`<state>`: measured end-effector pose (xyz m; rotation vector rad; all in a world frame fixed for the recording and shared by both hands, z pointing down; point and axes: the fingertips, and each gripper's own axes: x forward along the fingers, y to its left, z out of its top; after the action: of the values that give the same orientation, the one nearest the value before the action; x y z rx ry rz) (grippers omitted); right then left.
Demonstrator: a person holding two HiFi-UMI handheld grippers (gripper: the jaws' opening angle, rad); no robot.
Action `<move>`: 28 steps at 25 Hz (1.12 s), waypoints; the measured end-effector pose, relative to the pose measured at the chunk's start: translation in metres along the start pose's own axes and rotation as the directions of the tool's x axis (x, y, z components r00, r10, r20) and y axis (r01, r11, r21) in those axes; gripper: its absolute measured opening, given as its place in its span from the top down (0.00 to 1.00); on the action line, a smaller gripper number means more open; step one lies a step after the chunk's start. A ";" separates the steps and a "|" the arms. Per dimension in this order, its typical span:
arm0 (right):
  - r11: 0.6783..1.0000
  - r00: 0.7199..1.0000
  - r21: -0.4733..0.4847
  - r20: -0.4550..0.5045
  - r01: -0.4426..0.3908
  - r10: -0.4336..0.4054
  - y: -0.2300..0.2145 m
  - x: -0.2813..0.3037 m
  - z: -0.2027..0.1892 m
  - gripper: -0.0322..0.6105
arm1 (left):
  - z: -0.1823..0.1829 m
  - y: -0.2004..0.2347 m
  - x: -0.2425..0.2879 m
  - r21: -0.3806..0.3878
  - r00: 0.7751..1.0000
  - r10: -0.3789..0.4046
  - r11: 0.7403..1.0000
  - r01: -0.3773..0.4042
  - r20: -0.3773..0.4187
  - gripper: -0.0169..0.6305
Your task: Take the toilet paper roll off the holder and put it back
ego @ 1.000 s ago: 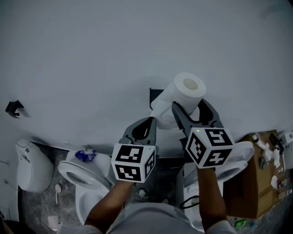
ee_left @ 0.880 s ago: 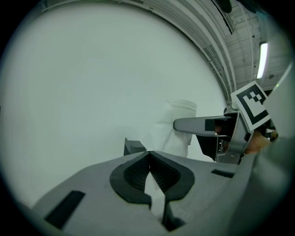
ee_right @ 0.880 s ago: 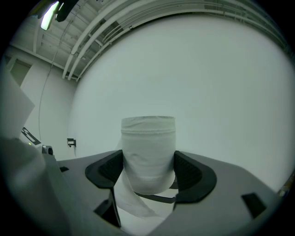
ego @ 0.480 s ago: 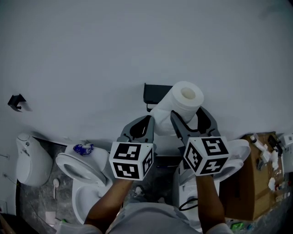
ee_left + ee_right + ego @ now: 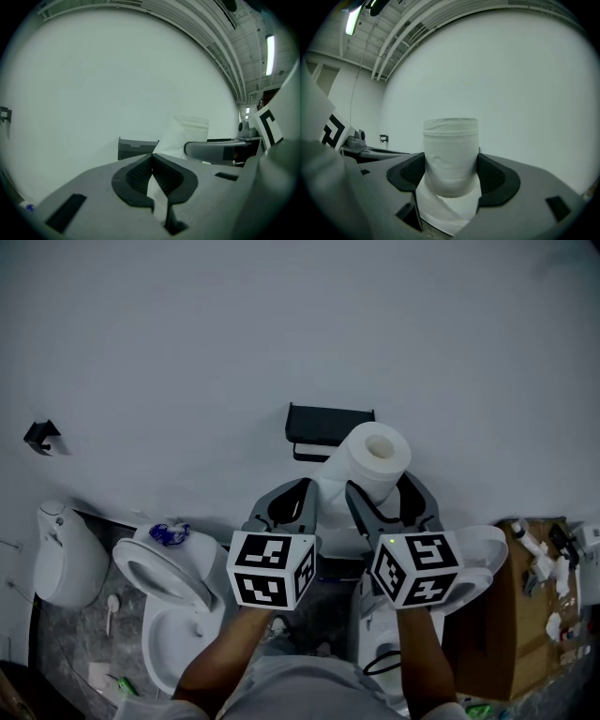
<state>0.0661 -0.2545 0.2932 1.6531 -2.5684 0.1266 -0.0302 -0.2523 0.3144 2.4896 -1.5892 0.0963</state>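
White wall (image 5: 187,352), black holder (image 5: 328,418), toilet paper roll (image 5: 375,460) just below, toilets (image 5: 187,592) underneath.

In your head view, the right gripper (image 5: 380,486) covers the lower part of the toilet paper roll (image 5: 378,452), so you can't see there where its pads meet the paper. The roll also hides the holder (image 5: 326,420) at the holder's 5 o'clock corner. In the left gripper view, the loose sheet (image 5: 156,196) pinched in the left gripper (image 5: 152,158) drops out of sight behind the pads. At 8 o'clock a blue object (image 5: 172,533) is too small to identify, as are the small items (image 5: 553,568) at 4 o'clock.
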 end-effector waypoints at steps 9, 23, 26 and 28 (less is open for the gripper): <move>1.000 1.000 0.003 -0.008 -0.021 0.021 -0.005 -0.010 -0.009 0.41 | -0.001 -0.011 -0.002 0.002 1.000 0.024 1.000 -0.024 0.006 0.97; 1.000 1.000 0.001 -0.010 -0.018 0.018 -0.009 -0.013 -0.010 0.41 | -0.003 -0.017 -0.002 0.006 1.000 0.021 1.000 -0.021 0.002 0.97; 1.000 1.000 -0.002 -0.009 -0.020 0.020 -0.007 -0.010 -0.008 0.41 | -0.003 -0.014 -0.001 0.006 1.000 0.020 1.000 -0.020 0.001 0.97; 1.000 1.000 -0.004 -0.005 -0.022 0.022 -0.007 -0.007 -0.005 0.41 | -0.003 -0.012 0.000 0.004 1.000 0.022 1.000 -0.022 0.002 0.97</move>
<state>0.0752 -0.2498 0.2975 1.6218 -2.5815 0.1263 -0.0195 -0.2470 0.3156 2.4769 -1.6185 0.1005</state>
